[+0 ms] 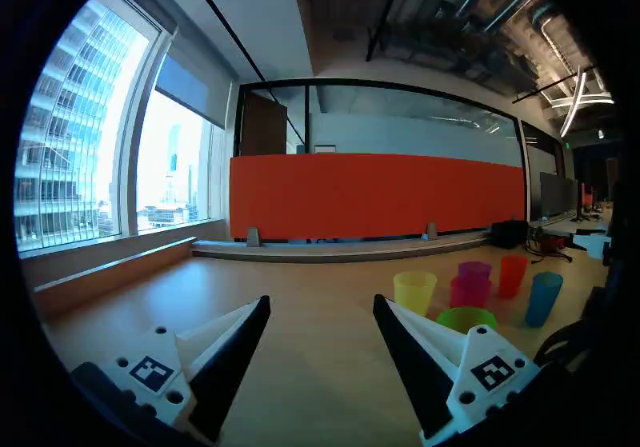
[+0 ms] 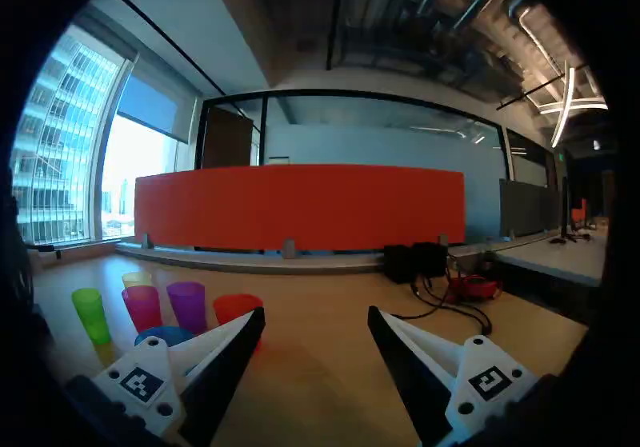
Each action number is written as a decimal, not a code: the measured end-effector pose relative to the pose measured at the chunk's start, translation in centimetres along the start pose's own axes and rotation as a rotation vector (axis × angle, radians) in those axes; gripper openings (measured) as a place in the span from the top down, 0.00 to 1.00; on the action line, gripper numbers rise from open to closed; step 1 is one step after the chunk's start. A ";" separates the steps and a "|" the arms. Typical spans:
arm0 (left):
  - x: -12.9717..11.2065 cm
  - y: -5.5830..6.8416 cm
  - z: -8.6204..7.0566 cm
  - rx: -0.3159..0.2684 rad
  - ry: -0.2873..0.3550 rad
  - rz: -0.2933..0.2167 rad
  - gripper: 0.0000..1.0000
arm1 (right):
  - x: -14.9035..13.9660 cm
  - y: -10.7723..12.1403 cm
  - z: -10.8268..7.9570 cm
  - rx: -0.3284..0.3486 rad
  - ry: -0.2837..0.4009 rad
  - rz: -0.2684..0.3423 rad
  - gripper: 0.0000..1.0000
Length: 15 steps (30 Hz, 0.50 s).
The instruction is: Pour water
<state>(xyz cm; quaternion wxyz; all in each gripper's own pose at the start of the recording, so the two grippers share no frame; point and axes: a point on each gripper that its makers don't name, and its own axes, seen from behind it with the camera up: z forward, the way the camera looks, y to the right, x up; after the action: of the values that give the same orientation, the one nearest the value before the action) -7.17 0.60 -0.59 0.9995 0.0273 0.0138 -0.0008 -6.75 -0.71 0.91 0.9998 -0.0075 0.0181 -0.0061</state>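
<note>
A pale wooden tabletop (image 1: 320, 383) runs out under both grippers toward a long orange partition (image 1: 376, 195) with glass above it. Tall windows (image 1: 80, 143) take up the left of each view, bright with city towers. Exposed pipes (image 2: 448, 15) and a strip light (image 2: 564, 103) hang in the upper right. In the right gripper view, black cables (image 2: 448, 295) trail over the wood at right centre, near some dark boxes (image 2: 412, 259).

The left gripper (image 1: 321, 299) sits at the bottom of its view, fingers spread wide with nothing between them. The right gripper (image 2: 315, 311) is the same, fingers well apart over bare wood.

The cups stand clustered on the table, at the lower right of the left gripper view: a yellow cup (image 1: 415, 291), a purple cup (image 1: 474, 269) just behind a pink cup (image 1: 470, 292), an orange-red cup (image 1: 513, 275), a blue cup (image 1: 544, 297) and a green cup (image 1: 466, 317). In the right gripper view the cluster is at the lower left.

The green cup's lower half is hidden behind a finger of the left gripper. In the right gripper view the blue cup shows only its rim above a finger. I cannot tell whether any cup holds water. The far right edge of the left gripper view is dark and hard to read.
</note>
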 end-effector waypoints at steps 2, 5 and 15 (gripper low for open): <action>0.0 0.0 0.0 0.000 0.000 0.000 0.04 | 0.0 -0.1 0.0 0.000 0.000 0.000 0.00; 0.0 0.0 0.0 0.000 0.000 0.000 0.04 | 0.0 -0.1 0.0 0.000 0.000 0.000 0.00; 0.0 0.1 0.0 0.000 0.000 0.000 0.04 | 0.1 0.0 0.0 0.000 0.000 0.000 0.00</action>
<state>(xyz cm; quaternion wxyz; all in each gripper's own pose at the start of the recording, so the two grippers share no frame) -7.16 0.66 -0.59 0.9995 0.0272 0.0138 -0.0008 -6.67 -0.75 0.89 0.9998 -0.0075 0.0181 -0.0061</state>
